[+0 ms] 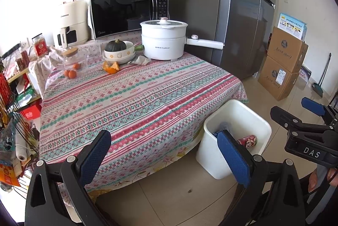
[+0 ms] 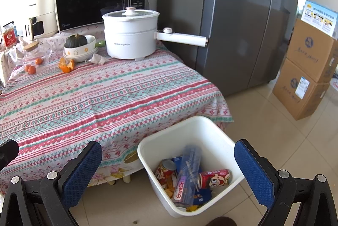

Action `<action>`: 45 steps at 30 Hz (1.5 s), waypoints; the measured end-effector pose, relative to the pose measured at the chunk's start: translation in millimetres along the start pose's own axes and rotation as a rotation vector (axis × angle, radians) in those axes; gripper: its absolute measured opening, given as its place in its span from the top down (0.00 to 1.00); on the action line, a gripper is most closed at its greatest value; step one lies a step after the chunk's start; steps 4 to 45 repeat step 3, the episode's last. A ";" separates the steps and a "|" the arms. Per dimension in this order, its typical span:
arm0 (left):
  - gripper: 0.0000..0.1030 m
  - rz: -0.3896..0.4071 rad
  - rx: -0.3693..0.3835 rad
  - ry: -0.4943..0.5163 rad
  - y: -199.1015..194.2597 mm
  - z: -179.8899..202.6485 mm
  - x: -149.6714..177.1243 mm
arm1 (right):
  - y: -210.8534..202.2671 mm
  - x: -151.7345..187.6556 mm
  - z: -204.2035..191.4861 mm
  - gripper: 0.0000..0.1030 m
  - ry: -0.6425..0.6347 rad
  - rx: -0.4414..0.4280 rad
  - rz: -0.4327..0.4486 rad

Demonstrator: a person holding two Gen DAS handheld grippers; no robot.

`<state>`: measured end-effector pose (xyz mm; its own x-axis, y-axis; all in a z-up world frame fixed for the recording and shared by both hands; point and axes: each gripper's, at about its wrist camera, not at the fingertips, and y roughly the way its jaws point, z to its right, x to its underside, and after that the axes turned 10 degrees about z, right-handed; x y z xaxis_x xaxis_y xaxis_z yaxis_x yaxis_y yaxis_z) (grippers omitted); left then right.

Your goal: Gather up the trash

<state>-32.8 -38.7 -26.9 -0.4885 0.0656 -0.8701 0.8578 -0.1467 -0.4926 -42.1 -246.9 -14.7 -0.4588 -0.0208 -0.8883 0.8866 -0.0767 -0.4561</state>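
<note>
A white trash bin (image 2: 211,133) stands on the floor at the table's near right corner, also in the left wrist view (image 1: 249,118). It holds two red cans (image 2: 214,178), a clear plastic bottle (image 2: 188,171) and wrappers. Orange peel (image 2: 67,65) lies on the patterned tablecloth near the bowls, also in the left wrist view (image 1: 111,67). A crumpled tissue (image 2: 98,59) lies beside the white pot. My right gripper (image 2: 168,171) is open and empty above the bin. My left gripper (image 1: 163,155) is open and empty over the table's near edge. The right gripper shows in the left wrist view (image 1: 306,118).
On the table's far side stand a white electric pot (image 2: 131,36), stacked bowls with a squash (image 2: 79,47), a glass jar with oranges (image 2: 36,57), a microwave (image 2: 99,0) and an air fryer. A grey fridge (image 2: 243,25) is at the right, stacked cardboard boxes (image 2: 306,74) beyond.
</note>
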 end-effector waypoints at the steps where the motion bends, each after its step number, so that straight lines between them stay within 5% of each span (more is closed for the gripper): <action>1: 0.01 0.003 -0.006 -0.001 -0.3 -0.4 0.0 | -0.1 0.2 0.0 0.00 -0.001 -0.001 0.001; 45: 0.01 0.003 -0.021 -0.003 0.0 -2.3 -0.3 | 0.5 0.8 -0.5 0.01 -0.003 -0.003 0.003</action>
